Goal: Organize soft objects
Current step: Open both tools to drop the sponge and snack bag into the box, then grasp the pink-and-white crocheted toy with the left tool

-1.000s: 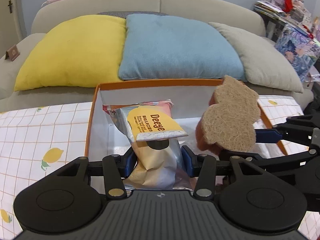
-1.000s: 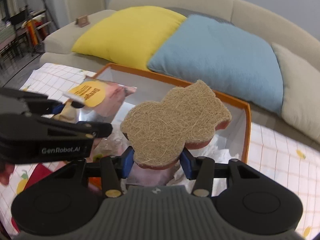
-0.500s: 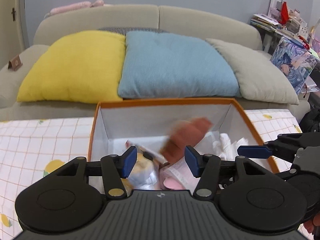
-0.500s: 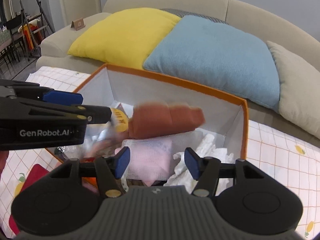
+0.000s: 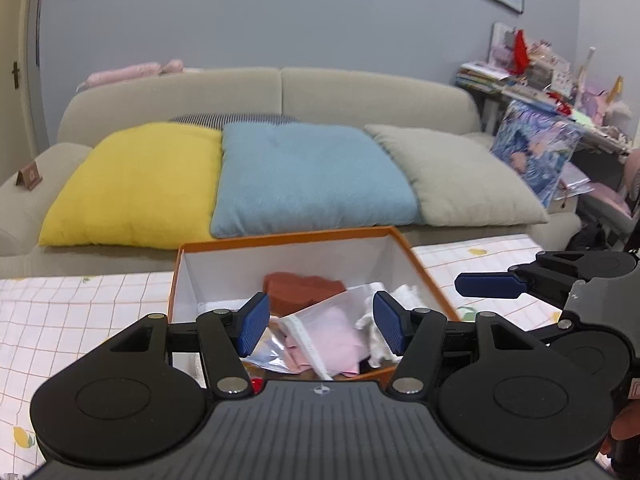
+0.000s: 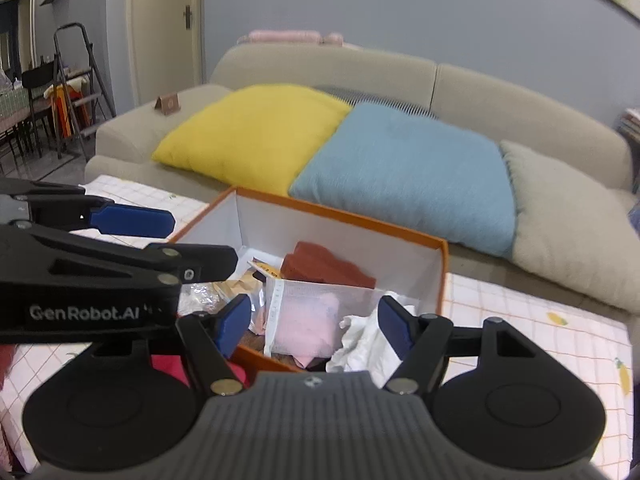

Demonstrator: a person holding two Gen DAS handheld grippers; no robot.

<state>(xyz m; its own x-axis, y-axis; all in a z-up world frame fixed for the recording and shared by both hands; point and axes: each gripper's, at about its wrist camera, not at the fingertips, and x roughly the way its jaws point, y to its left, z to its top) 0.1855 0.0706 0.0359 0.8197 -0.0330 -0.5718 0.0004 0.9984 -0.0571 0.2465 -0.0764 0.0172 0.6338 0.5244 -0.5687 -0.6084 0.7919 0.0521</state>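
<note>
Sponge (image 5: 304,285) lies in orange box (image 5: 416,258), rust side up, at back, behind bagged pink cloth (image 5: 336,336) and white rag (image 5: 404,294). Light, squashy, rough; would grip by edges, likely no slip. Left gripper (image 5: 320,322) and right gripper (image 6: 314,322): jaws have just been opening, now apart, nothing between pads. Right view alone shows yellow-label packet (image 6: 266,270) and red item (image 6: 172,366) outside box; left view shows cluttered shelf (image 5: 532,80).

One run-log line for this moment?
left gripper: open, empty | right gripper: open, empty | rust-brown sponge: in orange-rimmed cardboard box
</note>
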